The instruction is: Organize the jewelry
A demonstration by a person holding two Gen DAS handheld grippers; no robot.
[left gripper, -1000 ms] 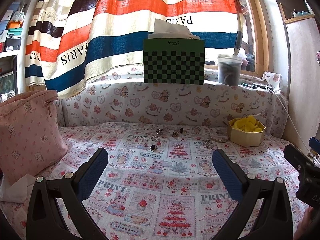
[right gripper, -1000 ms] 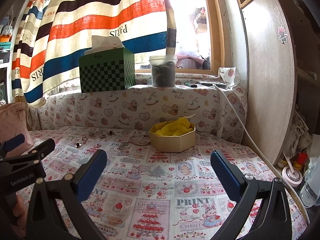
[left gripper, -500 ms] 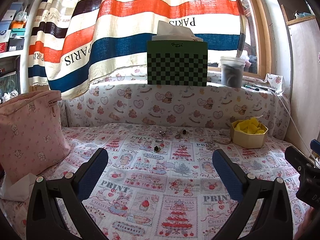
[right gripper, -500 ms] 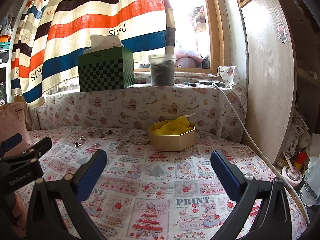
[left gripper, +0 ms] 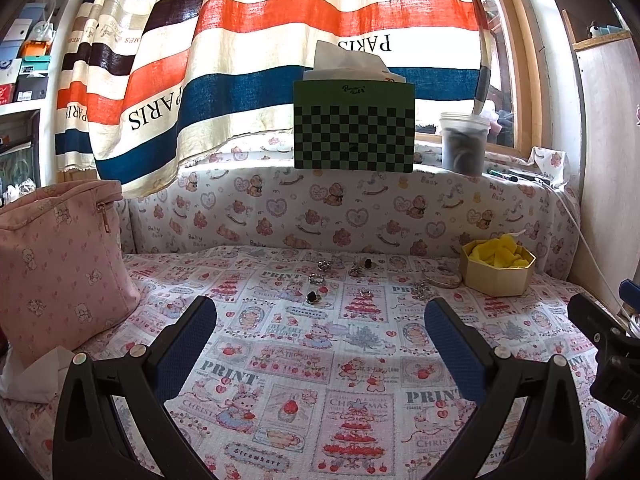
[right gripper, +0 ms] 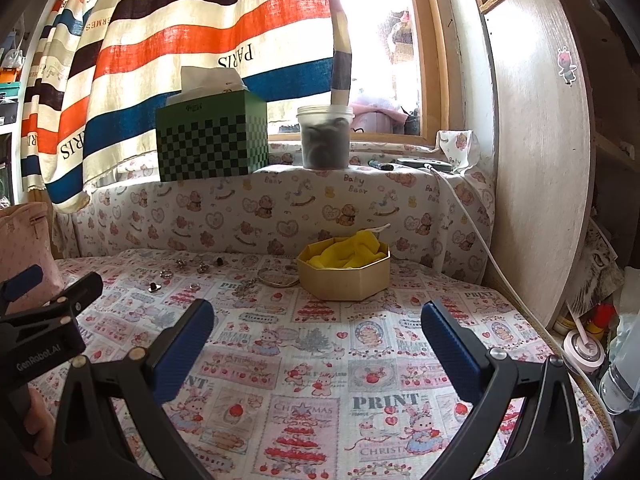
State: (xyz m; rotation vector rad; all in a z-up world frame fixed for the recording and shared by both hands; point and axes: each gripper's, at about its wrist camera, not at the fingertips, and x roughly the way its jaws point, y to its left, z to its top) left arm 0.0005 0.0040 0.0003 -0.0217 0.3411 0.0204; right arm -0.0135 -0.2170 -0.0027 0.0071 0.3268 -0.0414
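Note:
Several small rings and earrings lie scattered on the printed cloth near the padded back wall, with a thin bangle and a sparkly piece beside them. An octagonal beige box lined with yellow cloth stands to their right; the right wrist view shows the same box and bangle. My left gripper hangs open over the cloth, well short of the jewelry, nothing between its fingers. My right gripper is open too, in front of the box.
A pink bag stands at the left. A green checkered tissue box and a lidded plastic jar sit on the ledge under the striped curtain. A white cable runs down the right side by a wooden panel.
Both views have tilted slightly, so the jewelry and box sit a little lower and nearer in frame. Both grippers stay open; nothing on the cloth has moved.

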